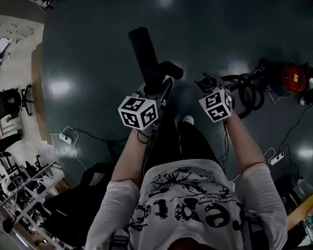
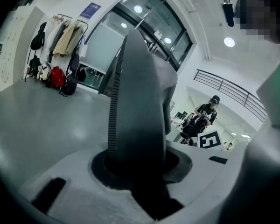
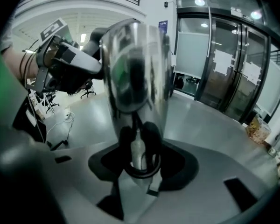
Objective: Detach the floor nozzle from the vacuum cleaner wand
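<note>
We look down past the person's printed shirt [image 1: 190, 207], and both forearms reach out toward the floor nozzle [image 1: 144, 50].

The left gripper [image 1: 160, 87] is clenched on the near end of the floor nozzle, at its neck. In the left gripper view the dark, ribbed body fills the space between the jaws.

The right gripper [image 1: 209, 86] sits just right of the nozzle's neck. Its jaws grasp the wand [image 3: 135, 64], a shiny metal tube that stands between them in the right gripper view.

In the head view the wand's end lies close beside the nozzle's neck. We cannot tell whether the two are still joined.

Beyond the neck, the nozzle's long black head angles up and to the left over the dark floor [image 1: 94, 46].

Right of the nozzle, past the wand, a black hose [image 1: 249, 95] coils toward the red vacuum cleaner [image 1: 293, 77].

A white power strip [image 1: 66, 137] lies well left of the nozzle.
</note>
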Motion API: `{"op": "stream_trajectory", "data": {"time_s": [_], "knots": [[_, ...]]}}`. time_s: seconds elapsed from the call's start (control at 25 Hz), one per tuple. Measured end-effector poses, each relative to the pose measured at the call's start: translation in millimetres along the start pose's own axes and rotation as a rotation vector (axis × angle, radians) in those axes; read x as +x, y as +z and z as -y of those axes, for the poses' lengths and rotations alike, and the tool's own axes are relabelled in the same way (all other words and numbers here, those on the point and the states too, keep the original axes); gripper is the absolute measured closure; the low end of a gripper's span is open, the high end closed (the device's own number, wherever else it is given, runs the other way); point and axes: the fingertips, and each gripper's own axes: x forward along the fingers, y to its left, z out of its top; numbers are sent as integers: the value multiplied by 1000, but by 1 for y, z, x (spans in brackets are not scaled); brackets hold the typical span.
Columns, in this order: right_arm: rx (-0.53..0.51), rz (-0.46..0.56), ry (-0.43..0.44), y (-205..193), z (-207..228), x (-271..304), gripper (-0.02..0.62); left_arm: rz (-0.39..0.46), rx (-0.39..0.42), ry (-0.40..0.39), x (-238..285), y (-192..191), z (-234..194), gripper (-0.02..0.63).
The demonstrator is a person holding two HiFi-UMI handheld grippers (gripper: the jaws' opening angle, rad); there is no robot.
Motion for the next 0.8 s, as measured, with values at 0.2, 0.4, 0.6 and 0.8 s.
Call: {"op": "stream_trajectory", "data": {"time_s": [0.2, 0.4, 0.6, 0.8], "knots": [[-10, -98, 31, -20, 4, 97, 416, -102, -89, 11, 49, -37, -97, 489], [-16, -208, 8, -43, 14, 191, 416, -174, -143, 14, 88, -58, -187, 489], [7, -283, -39, -71, 26, 280, 416, -209, -199, -2, 132, -81, -268, 489], [-47, -238, 6, -96, 12, 366, 416, -246, -269, 2, 173, -140, -329, 489]]}}
